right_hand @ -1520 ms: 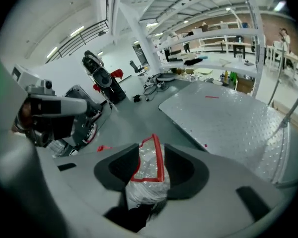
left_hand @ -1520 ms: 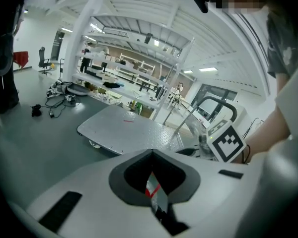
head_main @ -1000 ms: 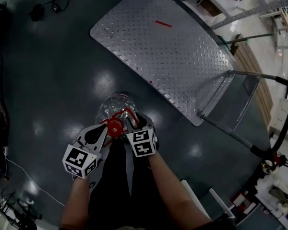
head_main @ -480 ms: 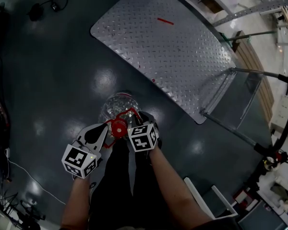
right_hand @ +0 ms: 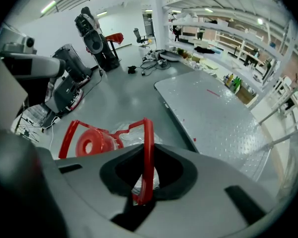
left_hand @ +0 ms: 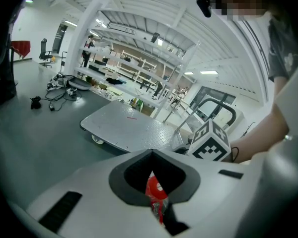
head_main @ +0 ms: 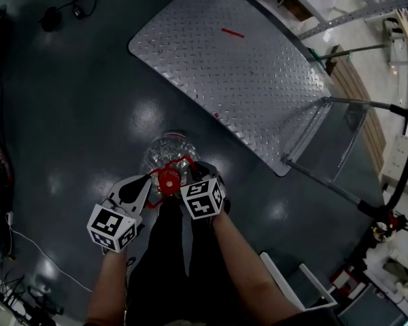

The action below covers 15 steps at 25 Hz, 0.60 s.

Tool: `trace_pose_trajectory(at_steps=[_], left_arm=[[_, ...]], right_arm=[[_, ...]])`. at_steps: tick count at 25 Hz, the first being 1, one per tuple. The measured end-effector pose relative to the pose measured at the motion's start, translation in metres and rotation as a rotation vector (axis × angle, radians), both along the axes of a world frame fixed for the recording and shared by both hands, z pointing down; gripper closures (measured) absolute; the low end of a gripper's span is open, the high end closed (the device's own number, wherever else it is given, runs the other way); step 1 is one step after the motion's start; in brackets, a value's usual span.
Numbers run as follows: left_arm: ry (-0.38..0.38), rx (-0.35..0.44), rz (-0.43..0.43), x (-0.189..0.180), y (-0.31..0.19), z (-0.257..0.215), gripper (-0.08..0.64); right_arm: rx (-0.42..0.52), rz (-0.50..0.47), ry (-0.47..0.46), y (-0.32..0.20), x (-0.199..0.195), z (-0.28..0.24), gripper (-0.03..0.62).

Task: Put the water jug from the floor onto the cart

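Closing on the jug (head_main: 164, 153) handle (right_hand: 148, 152), the right hand-held gripper (right_hand: 141, 195) is pinching it beside the equally clamped left hand-held gripper (left_hand: 156, 205), readying lifting.

left gripper view: water jug (left_hand: 156, 190) mostly hidden behind fingers (left_hand: 79, 192) | head view: cart (head_main: 224, 80) corner cut off

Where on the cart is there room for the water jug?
The cart's diamond-plate deck is bare right up to the push handle, save a small red mark near the far edge. Crowded only at the water jug on the floor, where the left gripper and the right gripper, whose jaws have just been closing, both clamp its red handle.
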<state>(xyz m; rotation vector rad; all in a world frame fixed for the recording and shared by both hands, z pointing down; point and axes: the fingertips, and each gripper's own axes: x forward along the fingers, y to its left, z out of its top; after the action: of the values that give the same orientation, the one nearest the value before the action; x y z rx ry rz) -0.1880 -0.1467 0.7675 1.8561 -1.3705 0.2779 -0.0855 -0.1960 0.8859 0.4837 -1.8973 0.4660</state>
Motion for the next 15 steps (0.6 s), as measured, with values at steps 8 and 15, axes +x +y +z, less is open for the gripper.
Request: trace_pose_trajectory(at_steps=[8,15], left_arm=[[-0.021,0.025,0.010,0.000,0.007,-0.020,0.552],[-0.045,0.072,0.025,-0.008,0.006,-0.055,0.553]], right_arm=[[-0.017,0.020,-0.066,0.024,-0.003,-0.028,0.555],[0.046,-0.011,-0.130,0.022,-0.013,-0.095,0.552]])
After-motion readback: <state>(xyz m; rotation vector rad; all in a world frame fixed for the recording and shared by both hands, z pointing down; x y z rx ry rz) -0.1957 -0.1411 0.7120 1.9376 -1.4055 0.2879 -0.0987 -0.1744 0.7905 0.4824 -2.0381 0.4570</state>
